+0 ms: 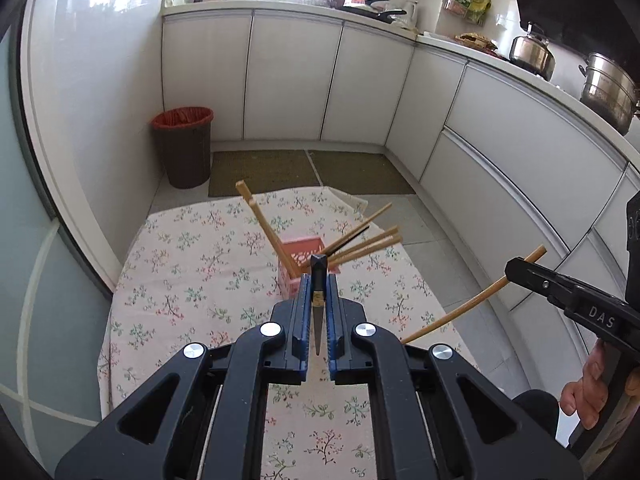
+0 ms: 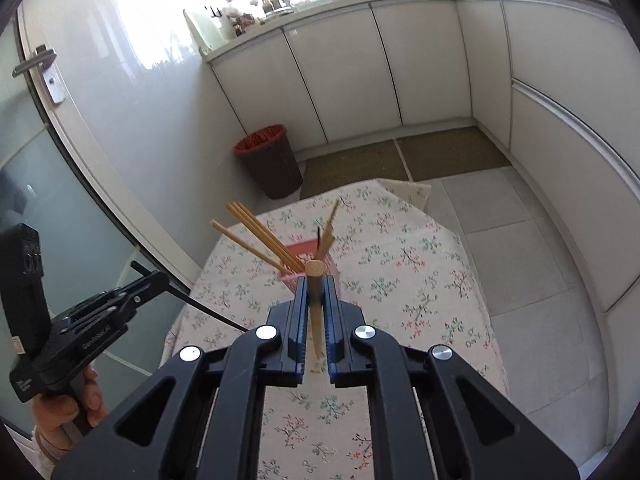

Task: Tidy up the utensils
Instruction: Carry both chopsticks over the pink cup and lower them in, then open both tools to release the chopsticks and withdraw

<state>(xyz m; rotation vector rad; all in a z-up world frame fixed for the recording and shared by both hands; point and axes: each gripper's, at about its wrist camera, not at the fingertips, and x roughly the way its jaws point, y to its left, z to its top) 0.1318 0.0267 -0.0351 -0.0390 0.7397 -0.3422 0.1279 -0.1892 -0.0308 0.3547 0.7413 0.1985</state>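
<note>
Pink basket stood at twelve o'clock. My left hand-held gripper clamped a black chopstick, my right hand-held gripper a bamboo chopstick. I judged tips should drop steeply into the basket.

The letters "DAS" stand in pale print on the black body of the right gripper, seen at about four o'clock in the left wrist view. In the right wrist view, at about eight o'clock, the left gripper carries a pale word along its black side, too blurred to read for certain, and a small white label lower on its handle, also unreadable.
</note>
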